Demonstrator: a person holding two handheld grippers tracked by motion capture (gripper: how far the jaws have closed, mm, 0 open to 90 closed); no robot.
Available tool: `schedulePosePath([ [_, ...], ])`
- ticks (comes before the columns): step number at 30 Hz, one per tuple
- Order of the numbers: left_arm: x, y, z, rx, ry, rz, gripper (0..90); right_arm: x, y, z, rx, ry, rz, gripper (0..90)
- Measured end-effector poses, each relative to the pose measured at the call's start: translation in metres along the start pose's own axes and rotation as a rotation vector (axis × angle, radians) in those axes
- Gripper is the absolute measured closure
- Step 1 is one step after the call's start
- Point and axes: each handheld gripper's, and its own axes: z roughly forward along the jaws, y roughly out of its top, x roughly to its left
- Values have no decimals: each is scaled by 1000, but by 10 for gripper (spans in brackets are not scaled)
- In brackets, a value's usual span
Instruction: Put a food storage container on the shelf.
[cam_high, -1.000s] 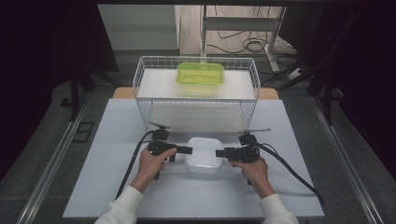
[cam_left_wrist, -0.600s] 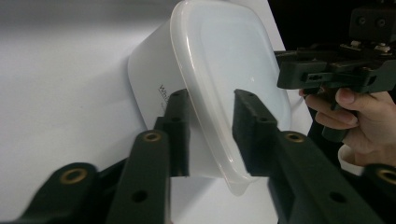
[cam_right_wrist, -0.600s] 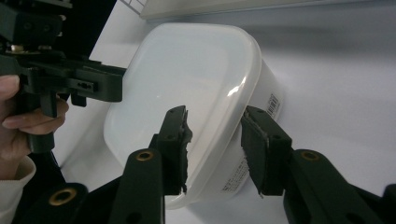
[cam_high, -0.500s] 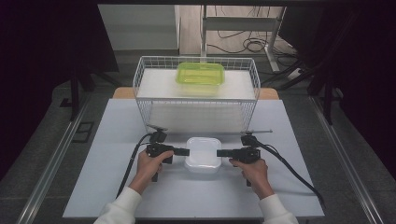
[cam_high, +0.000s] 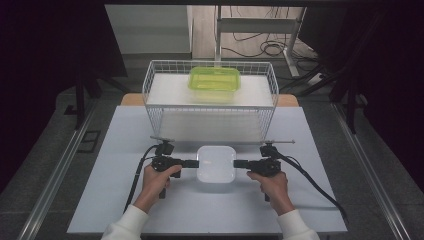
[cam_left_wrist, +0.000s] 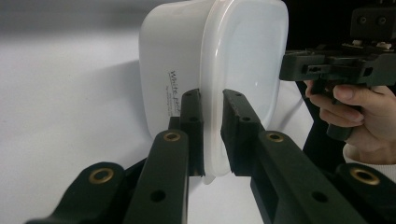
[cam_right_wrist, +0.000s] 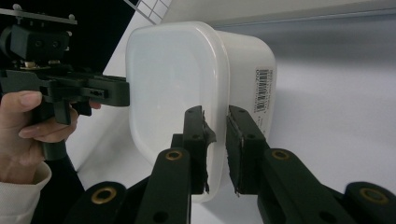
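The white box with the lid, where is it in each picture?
High view: the white box sits low in the middle, between both grippers.
Left gripper view: top middle, its rim between the jaws.
Right gripper view: centre, rim between the jaws.
Shared landmark: the white table, under the box.

the container (cam_high: 216, 164) is milky white with a translucent white lid, dark handwriting on one side wall and a black barcode on another. behind the container, the wire basket (cam_high: 155, 107) is white, holding a lime-green box (cam_high: 214, 83). both hand-held grippers are black, on a pale grey-white table (cam_high: 115, 200).
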Motion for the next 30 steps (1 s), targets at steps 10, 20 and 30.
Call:
schedulePosePath([
  [10,-6,1,-7,-31,-26,23,799,6,1,-10,-35,31,-39,786],
  [20,-20,6,-16,-59,-34,68,797,17,5,-24,-78,58,-107,788],
  [30,-40,22,-37,-109,-58,111,793,45,24,-45,-121,58,-209,786],
])
